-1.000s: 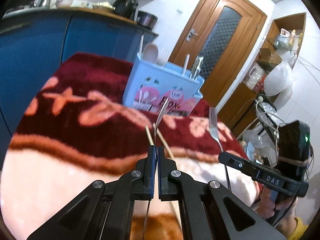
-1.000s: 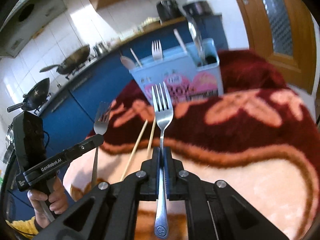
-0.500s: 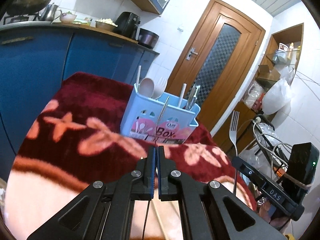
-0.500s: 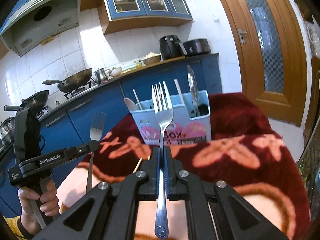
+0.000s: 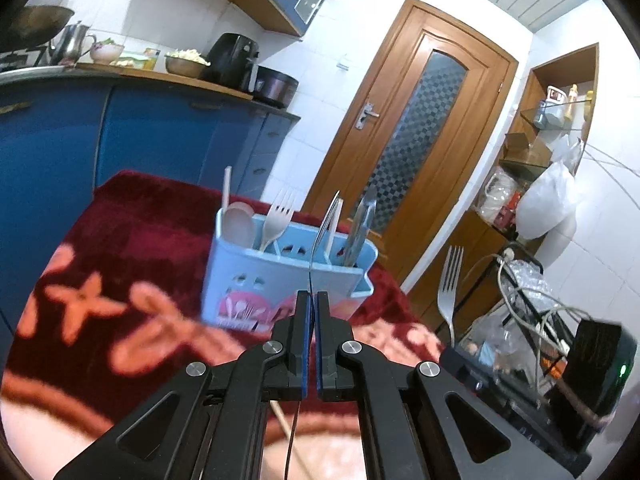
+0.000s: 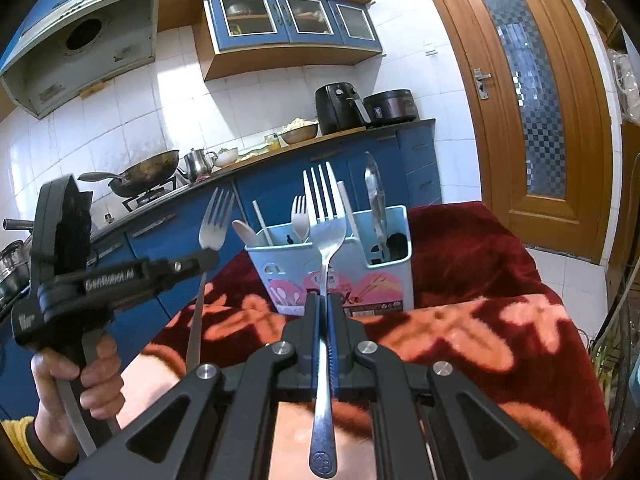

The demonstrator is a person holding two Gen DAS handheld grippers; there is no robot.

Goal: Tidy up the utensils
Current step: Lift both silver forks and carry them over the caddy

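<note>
In the left wrist view my left gripper is shut on a steel fork seen edge-on, tines up, just in front of the light blue utensil box. In the right wrist view my right gripper is shut on the handle of another steel fork, upright before the same utensil box. The left gripper and its fork show at the left of that view, held by a hand. The right gripper's fork stands at the right of the left wrist view.
The box holds a white spoon, a plastic fork, a white stick and metal tongs. It stands on a red flowered blanket. A wooden chopstick lies near me. Blue cabinets lie behind, cluttered shelves to the right.
Both grippers have risen with their forks and tilted up, so more wall and cupboards show. The box now sits lower and closer in both views. The grips are unchanged.
</note>
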